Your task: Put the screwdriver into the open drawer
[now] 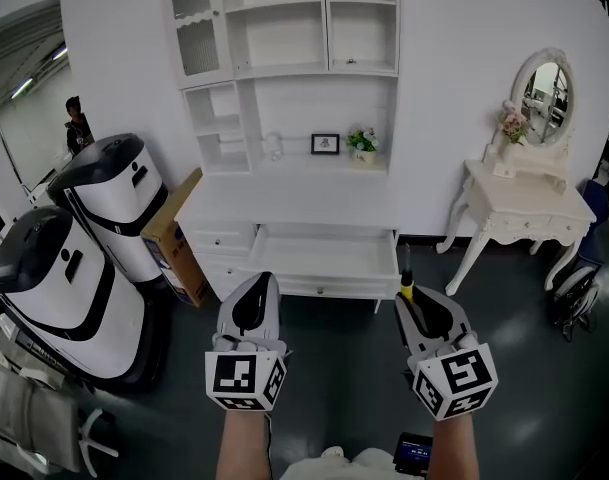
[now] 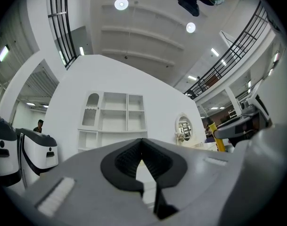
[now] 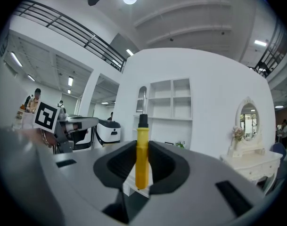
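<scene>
Yellow-handled screwdriver point(image 3: 142, 157) stands upright, clamped mid-handle in the right gripper point(image 1: 421, 310) — likely a steady hold for carrying to the open drawer point(image 1: 324, 253), well ahead. Left gripper point(image 2: 142, 160) is closed, empty — apparently spare.

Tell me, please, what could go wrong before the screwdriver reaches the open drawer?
1. The right gripper pinches only the slim yellow handle of the screwdriver, and much of the tool projects past the jaws, so it may tilt or slip.
2. The drawer sits low, so the projecting black tip might strike its front rim.
</scene>
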